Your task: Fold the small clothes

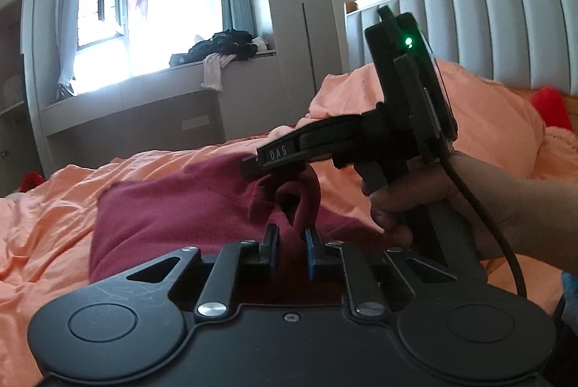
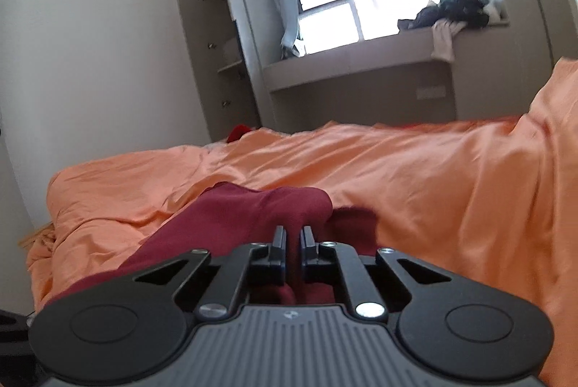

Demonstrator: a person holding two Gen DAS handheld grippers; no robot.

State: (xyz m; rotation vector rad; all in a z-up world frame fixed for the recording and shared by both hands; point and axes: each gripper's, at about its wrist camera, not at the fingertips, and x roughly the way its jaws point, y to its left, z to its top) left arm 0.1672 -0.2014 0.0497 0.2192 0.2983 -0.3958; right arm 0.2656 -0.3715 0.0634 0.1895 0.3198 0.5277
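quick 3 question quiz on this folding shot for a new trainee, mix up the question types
1. True or false: both the left gripper and the right gripper are shut on the maroon garment.
2. What does the garment lie on? A) a bare wooden table B) an orange bed cover C) a grey carpet
3. Fill in: a pile of dark clothes sits on the ledge under the ____.

Key: 1 true. 2 B. 3 window.
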